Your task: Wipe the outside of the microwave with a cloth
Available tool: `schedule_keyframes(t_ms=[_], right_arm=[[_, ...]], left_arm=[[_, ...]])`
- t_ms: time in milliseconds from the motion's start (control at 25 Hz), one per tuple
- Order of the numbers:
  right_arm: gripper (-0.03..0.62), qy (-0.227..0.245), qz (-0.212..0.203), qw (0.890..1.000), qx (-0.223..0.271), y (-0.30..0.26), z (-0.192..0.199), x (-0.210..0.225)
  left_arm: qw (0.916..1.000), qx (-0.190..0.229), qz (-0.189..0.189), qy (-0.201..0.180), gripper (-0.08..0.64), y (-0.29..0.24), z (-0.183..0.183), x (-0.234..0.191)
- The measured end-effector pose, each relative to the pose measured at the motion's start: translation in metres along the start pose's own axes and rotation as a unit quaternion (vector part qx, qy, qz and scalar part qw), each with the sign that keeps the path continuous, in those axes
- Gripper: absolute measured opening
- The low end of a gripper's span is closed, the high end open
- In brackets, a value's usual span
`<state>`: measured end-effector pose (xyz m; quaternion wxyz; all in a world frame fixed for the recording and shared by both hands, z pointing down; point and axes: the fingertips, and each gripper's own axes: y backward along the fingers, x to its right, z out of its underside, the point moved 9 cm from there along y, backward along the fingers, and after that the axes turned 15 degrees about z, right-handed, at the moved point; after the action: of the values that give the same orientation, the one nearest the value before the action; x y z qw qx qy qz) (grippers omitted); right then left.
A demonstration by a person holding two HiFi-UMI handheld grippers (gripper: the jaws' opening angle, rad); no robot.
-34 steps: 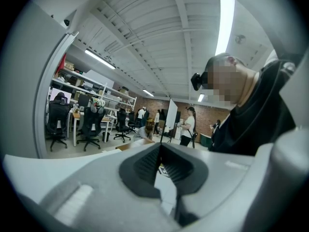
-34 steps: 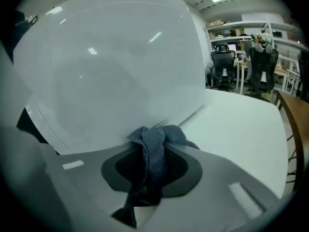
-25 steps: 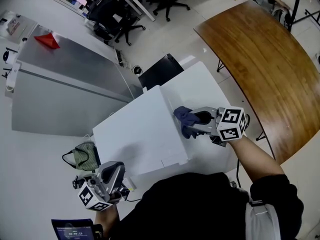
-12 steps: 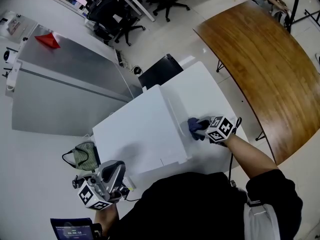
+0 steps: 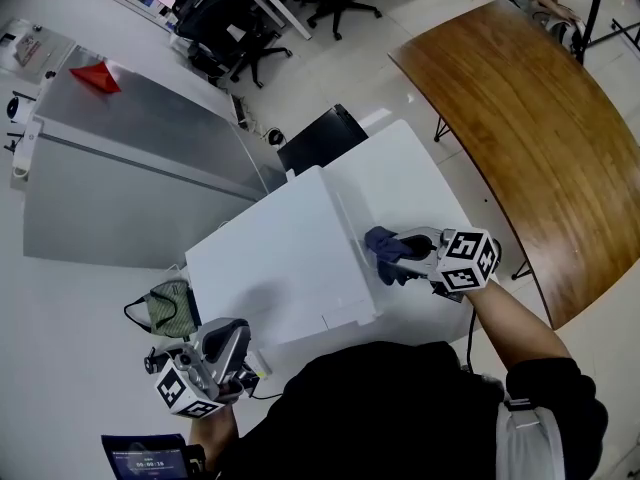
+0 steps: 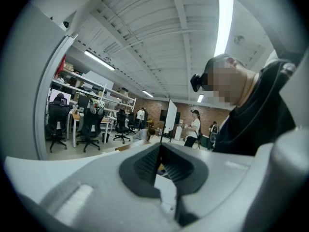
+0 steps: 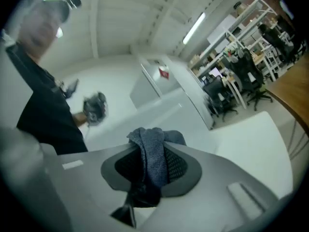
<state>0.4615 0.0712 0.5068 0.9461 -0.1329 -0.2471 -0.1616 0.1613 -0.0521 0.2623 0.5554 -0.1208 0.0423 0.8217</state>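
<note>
A curved wooden table of warm brown fills the upper right of the head view. To its left spreads a pale, glossy floor. Farther left of the table, black office chairs stand at desks. Well left of the table stands a grey metal cabinet. Overhead, a strip light runs along a white beamed ceiling, and a brick wall closes the far end.

Open-plan office: swivel chairs at desks.

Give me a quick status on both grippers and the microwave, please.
Right gripper shut on cloth, at microwave right edge. Left gripper shut, empty, low. Nothing in the way.
</note>
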Motion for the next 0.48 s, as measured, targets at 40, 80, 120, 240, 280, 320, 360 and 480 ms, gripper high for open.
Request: schedule_keyframes(t_ms=[40, 80, 120, 240, 280, 320, 360, 480], right_arm=[[0.086, 0.000, -0.029, 0.999, 0.044, 0.007, -0.017, -0.015], [0.087, 0.011, -0.052, 0.996, 0.073, 0.010, -0.030, -0.029], [0.087, 0.029, -0.070, 0.993, 0.087, 0.009, -0.036, -0.041], [0.087, 0.045, -0.091, 0.990, 0.101, 0.003, -0.031, -0.051], [0.086, 0.038, -0.087, 0.991, 0.095, 0.002, -0.025, -0.046], [0.086, 0.037, -0.077, 0.993, 0.078, 0.000, -0.016, -0.039], [0.086, 0.043, -0.064, 0.996, 0.052, -0.003, -0.004, -0.032], [0.086, 0.066, -0.025, 0.996, -0.047, -0.018, 0.038, -0.006]], left_arm=[[1.0000, 0.000, 0.001, 0.000, 0.005, 0.000, 0.001, 0.000], [1.0000, 0.000, 0.002, 0.001, 0.005, -0.001, 0.001, -0.001], [1.0000, 0.000, 0.003, 0.001, 0.005, -0.002, 0.002, -0.001], [1.0000, -0.002, 0.008, 0.002, 0.005, -0.005, 0.003, -0.001], [1.0000, -0.002, 0.009, 0.002, 0.005, -0.005, 0.003, -0.001], [1.0000, -0.002, 0.009, 0.002, 0.005, -0.005, 0.003, 0.000], [1.0000, -0.001, 0.008, 0.002, 0.005, -0.004, 0.002, 0.000], [1.0000, 0.002, 0.004, 0.003, 0.005, -0.003, 0.000, 0.001]])
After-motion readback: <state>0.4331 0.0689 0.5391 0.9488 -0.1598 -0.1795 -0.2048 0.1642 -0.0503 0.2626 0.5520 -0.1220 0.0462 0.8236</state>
